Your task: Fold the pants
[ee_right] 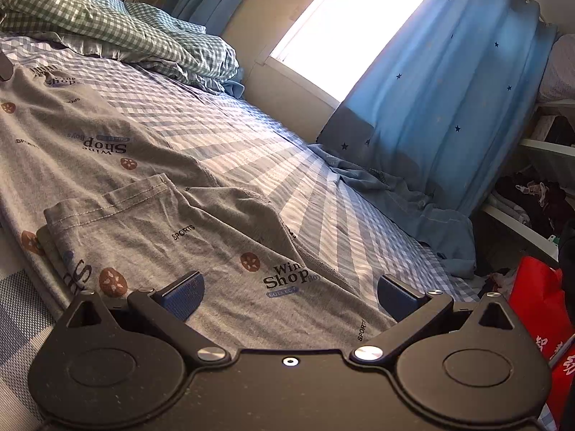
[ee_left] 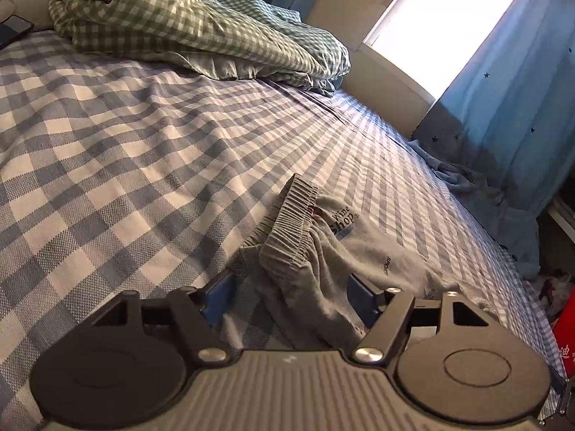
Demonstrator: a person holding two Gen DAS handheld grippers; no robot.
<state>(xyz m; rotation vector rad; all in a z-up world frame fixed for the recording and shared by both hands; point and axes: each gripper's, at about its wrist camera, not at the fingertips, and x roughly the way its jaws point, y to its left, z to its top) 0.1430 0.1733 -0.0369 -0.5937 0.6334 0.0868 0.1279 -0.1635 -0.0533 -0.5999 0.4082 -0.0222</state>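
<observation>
Grey printed pants (ee_right: pixel 143 179) lie stretched out on the blue checked bed sheet (ee_left: pixel 125 143), with "Shop" and "SPORTS" prints. In the left wrist view the elastic waistband (ee_left: pixel 287 230) is bunched up and stands between the open blue fingers of my left gripper (ee_left: pixel 291 294); the fingers are apart and do not pinch it. In the right wrist view my right gripper (ee_right: pixel 291 294) is open low over the leg end of the pants, with a hem edge (ee_right: pixel 107 197) folded over just ahead on the left.
A green checked quilt (ee_left: pixel 179 25) is heaped at the head of the bed. A blue star curtain (ee_right: pixel 449 107) hangs by the bright window and drapes onto the bed's far edge. A red bag (ee_right: pixel 539 305) and shelves stand at the right. A phone (ee_left: pixel 12 30) lies far left.
</observation>
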